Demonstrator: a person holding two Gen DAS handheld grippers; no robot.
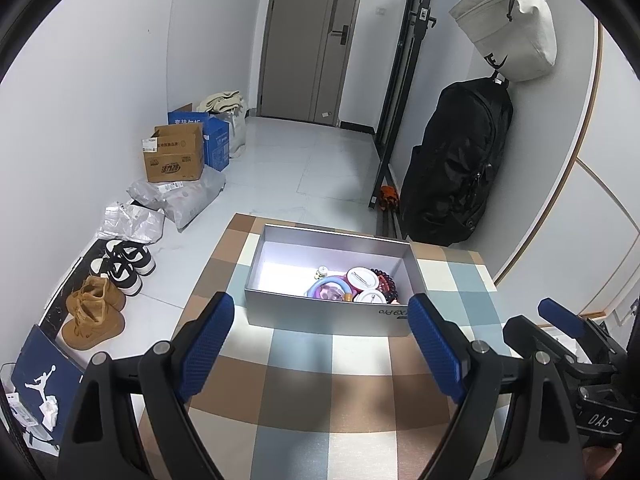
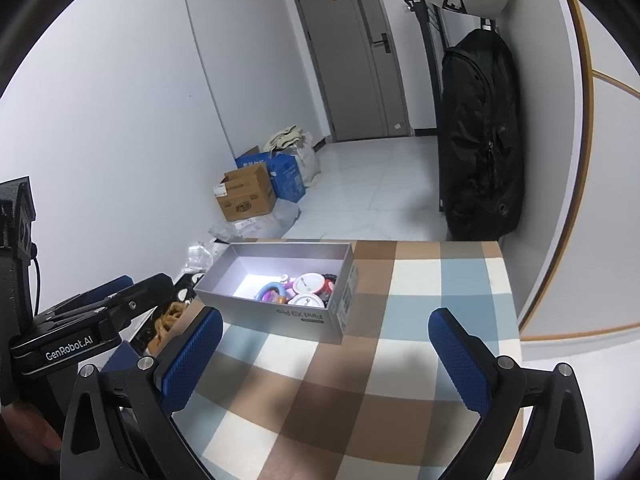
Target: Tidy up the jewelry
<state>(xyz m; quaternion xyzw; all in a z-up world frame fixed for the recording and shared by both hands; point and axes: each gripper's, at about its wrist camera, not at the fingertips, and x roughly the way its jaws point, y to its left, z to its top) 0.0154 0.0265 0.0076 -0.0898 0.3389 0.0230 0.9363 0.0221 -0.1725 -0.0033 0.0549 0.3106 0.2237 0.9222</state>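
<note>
While both of my grippers hang back over the checked tablecloth, I take stock from the biggest thing down. On the cloth the grey box stands lidless toward the far edge, and the jewelry is gathered in its right half: a blue and purple ring, two white round discs, and a dark beaded bracelet against the right wall. The left half of the box shows bare floor. I see no loose piece on the cloth, so this fits either a tidy-up finished or a sort inside the box yet to come; I cannot tell which.

My left gripper is spread wide and holds nothing; my right gripper is likewise spread and bare. Both sit short of the box's near wall.

If I go into the box at all, I judge the care lies in coming down from above, clear of the near wall, with the fingers narrowed enough to single out one piece, since the pieces touch and overlap.

Around me: a black backpack hangs right of the table, cartons and shoes lie on the floor to the left. None of these crowds my reach; only the box walls and my other gripper do.
</note>
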